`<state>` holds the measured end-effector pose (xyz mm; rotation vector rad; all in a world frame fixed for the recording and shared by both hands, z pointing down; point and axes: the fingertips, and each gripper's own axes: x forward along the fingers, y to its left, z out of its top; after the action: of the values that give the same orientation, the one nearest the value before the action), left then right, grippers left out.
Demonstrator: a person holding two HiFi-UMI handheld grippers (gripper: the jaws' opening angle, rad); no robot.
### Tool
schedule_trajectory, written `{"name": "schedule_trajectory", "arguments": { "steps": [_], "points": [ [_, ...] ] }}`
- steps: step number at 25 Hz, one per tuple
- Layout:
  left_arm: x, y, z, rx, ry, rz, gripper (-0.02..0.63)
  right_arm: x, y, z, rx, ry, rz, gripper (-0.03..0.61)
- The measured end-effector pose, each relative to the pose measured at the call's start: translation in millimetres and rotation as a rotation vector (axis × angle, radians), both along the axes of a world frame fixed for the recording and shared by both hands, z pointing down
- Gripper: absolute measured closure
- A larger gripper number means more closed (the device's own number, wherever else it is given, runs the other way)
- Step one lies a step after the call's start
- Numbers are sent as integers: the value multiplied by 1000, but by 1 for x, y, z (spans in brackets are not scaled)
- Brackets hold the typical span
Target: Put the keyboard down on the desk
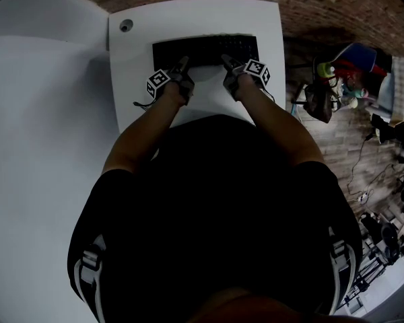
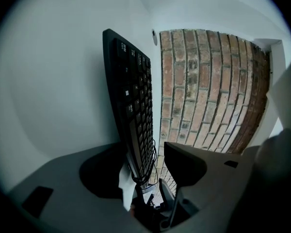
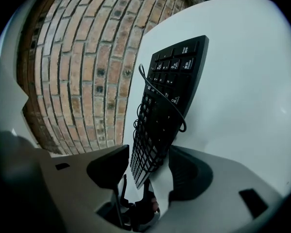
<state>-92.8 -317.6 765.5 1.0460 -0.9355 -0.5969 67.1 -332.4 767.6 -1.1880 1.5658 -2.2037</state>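
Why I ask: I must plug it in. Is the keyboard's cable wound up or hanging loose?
Wound up: the cable loops crosswise round the keyboard; both gripper views show the loops.

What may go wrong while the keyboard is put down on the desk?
The cable wound round the keyboard loops close to the right gripper; its tongs may snag it on leaving and drag the keyboard. The left gripper too stands only at the near edge, so the far edge may drop hard onto the desk.

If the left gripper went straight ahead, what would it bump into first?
The keyboard. Its edge already sits between the left gripper's jaws, so it would probably hit that almost at once.
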Motion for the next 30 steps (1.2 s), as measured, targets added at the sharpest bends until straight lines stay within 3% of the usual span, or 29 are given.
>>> {"name": "schedule_trajectory", "arguments": {
  "steps": [11, 24, 30],
  "points": [
    [-6, 18, -7, 6, -1, 2, 353, -1, 12, -12, 26, -5, 3, 327],
    [-1, 26, -31, 68, -7, 22, 353, 6, 26, -28, 62, -7, -2, 328],
    [1, 32, -44, 137, -95, 86, 353, 15, 29, -39, 141, 106, -53, 328]
  ]
}}
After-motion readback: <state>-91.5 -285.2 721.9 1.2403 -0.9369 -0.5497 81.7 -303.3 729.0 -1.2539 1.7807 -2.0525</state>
